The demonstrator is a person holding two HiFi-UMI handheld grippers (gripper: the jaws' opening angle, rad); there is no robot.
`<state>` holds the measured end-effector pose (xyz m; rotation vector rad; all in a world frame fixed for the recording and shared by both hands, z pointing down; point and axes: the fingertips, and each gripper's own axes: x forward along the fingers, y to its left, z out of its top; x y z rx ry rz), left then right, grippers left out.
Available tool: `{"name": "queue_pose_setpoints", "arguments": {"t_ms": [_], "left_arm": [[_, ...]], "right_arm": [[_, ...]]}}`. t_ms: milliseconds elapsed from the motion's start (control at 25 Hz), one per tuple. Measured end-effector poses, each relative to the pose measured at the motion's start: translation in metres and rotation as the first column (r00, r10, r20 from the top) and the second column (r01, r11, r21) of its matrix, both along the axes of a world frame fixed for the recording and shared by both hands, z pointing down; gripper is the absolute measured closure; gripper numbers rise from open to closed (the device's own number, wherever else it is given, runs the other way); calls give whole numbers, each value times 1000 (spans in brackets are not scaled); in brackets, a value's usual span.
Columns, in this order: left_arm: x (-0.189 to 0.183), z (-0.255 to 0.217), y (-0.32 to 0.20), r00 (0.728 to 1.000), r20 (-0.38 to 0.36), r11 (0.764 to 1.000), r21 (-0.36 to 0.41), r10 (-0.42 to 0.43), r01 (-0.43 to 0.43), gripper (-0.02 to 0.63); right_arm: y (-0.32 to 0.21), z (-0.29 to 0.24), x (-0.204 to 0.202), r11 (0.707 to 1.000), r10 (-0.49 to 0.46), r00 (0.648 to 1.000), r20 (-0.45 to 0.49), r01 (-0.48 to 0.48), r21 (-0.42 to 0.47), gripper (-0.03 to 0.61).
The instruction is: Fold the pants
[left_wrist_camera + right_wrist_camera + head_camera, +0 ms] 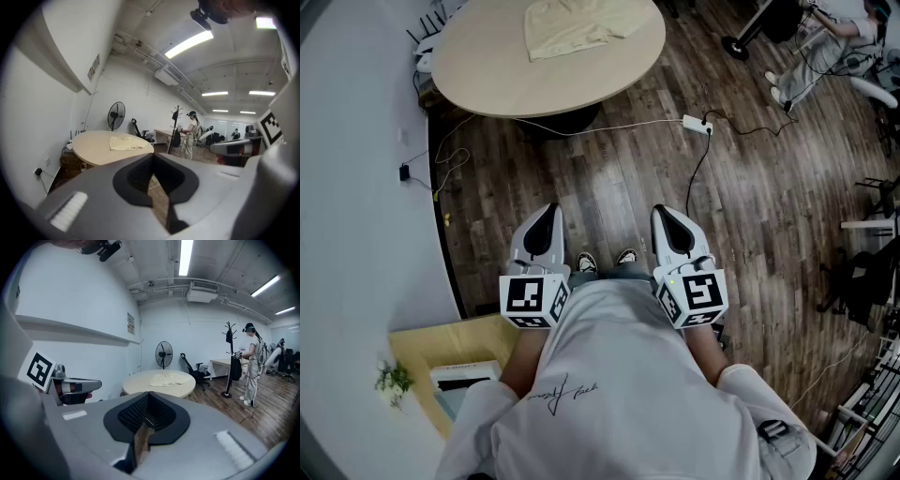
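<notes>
Cream-coloured pants (581,25) lie bunched on a round beige table (487,70) at the far side of the room; they show small on that table in the left gripper view (125,143) and the right gripper view (168,378). My left gripper (546,217) and right gripper (667,217) are held side by side in front of my body over the wooden floor, well short of the table. Both are shut with nothing between the jaws.
A white power strip (697,124) and its cables lie on the floor by the table. A person (251,364) stands at the right beside a coat stand (229,357). A fan (116,114) stands behind the table. A box (450,361) sits at my lower left.
</notes>
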<state>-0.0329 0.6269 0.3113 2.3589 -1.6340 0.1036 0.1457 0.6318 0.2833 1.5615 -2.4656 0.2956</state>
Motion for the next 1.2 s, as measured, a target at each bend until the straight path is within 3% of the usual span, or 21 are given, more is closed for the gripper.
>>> {"name": "queue_pose_setpoints", "arguments": {"t_ms": [200, 400, 560, 760, 840, 1000, 1200], "left_arm": [[-10, 14, 5, 1000, 0, 1000, -25, 6, -6, 571], [-7, 27, 9, 997, -46, 996, -62, 64, -67, 572], [-2, 35, 6, 996, -51, 994, -79, 73, -77, 572], [15, 26, -8, 979, 132, 988, -11, 153, -153, 572], [19, 23, -16, 976, 158, 988, 9, 149, -152, 572], [29, 15, -39, 985, 115, 990, 32, 132, -137, 572], [35, 15, -84, 983, 133, 991, 18, 127, -130, 572]], "right_arm": [[2, 3, -8, 1000, 9, 1000, -14, -9, 11, 581], [14, 12, -36, 988, -157, 985, -68, 156, -22, 581], [14, 16, -47, 976, -211, 977, -17, 210, -52, 581], [-2, 23, -51, 962, -266, 964, -16, 264, -71, 580], [-13, 31, -52, 956, -283, 959, -20, 281, -86, 580], [-30, 37, -67, 912, -393, 920, 10, 391, -122, 580], [-61, 43, -79, 871, -474, 880, 14, 471, -138, 586]]}}
